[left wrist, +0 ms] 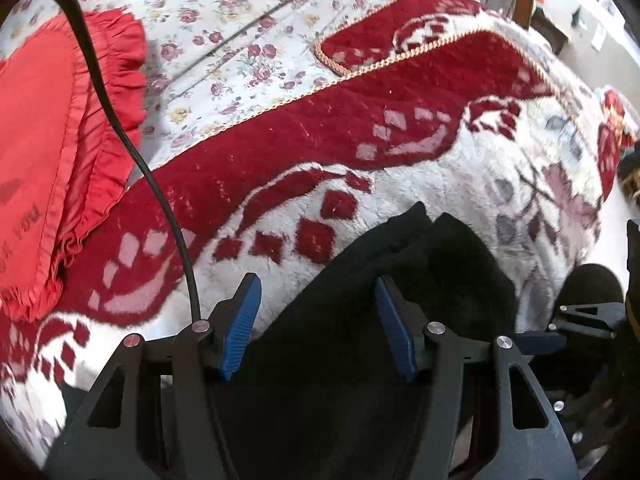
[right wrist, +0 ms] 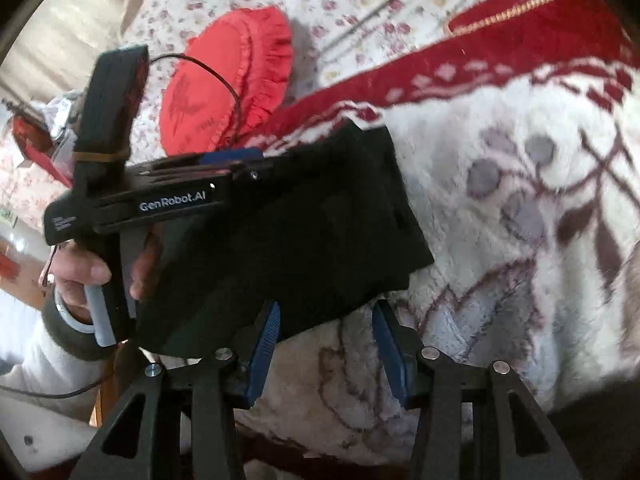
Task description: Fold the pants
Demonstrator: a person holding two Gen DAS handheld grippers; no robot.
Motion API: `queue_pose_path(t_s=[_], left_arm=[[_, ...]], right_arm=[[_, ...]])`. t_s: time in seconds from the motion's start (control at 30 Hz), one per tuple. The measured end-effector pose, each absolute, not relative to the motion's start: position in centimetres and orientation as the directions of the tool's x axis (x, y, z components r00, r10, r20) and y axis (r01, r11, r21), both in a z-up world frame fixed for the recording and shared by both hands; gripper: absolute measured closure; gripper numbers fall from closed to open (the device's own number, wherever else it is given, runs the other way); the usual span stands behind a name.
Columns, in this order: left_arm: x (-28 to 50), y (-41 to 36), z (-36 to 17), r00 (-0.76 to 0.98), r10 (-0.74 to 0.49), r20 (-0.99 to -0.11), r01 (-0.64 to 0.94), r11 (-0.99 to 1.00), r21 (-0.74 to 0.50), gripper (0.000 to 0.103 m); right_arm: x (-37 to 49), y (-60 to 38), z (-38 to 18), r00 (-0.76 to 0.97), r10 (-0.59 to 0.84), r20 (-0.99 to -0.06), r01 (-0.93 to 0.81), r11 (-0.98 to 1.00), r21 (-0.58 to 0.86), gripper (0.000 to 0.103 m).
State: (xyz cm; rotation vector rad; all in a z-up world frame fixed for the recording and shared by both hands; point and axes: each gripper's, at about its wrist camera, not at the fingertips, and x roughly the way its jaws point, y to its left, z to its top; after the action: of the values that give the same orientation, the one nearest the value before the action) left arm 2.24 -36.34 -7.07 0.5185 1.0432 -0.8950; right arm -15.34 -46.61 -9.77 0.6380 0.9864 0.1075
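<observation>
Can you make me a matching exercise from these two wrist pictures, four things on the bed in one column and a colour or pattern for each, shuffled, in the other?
Things:
1. pants
2. ruffled pillow
3. bedsheet
4. plush blanket

Descriptions:
A. white with small flowers
B. black
C. plain red
D. dark red and white, with a gold braid edge

Pairs: 1-B, 2-C, 3-A, 4-D

Left gripper (left wrist: 318,292) fingers spread above black pants (left wrist: 360,320), red-and-white blanket (left wrist: 360,136), red frilled pillow (left wrist: 52,140)
</observation>
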Motion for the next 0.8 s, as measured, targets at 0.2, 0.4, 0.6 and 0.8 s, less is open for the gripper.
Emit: queue_pose_path(t_s=[0.2, 0.4, 0.6, 0.8], left_arm=[[3.2, -38.0, -8.7, 0.171, -0.365, -0.915, 0.852, 0.522, -0.049, 0.044], [4.0, -37.6, -9.4, 0.111, -0.427, -0.898, 0.837, 0.527, -0.147, 0.053], [3.7, -37.4, -9.2, 0.132, -0.432, -0.892, 0.826, 0.545, -0.142, 0.055], [4.0, -37.3, -9.2, 0.127, -0.429, -0.894, 0.812, 0.563, -0.155, 0.055]], right_arm=[[-14.7, -46.8, -10.9, 0.646, 0.359, -0.674, 0.206, 0.769, 0.606, 0.052], [-14.8, -47.9, -11.3, 0.723, 0.387, -0.573, 0.221, 0.655, 0.722, 0.052], [-15.8, -47.2, -9.9, 0.702, 0.379, -0.603, 0.230, 0.681, 0.696, 0.037], [-14.9, -46.6, -11.1, 0.681, 0.364, -0.636, 0.235, 0.713, 0.660, 0.031]])
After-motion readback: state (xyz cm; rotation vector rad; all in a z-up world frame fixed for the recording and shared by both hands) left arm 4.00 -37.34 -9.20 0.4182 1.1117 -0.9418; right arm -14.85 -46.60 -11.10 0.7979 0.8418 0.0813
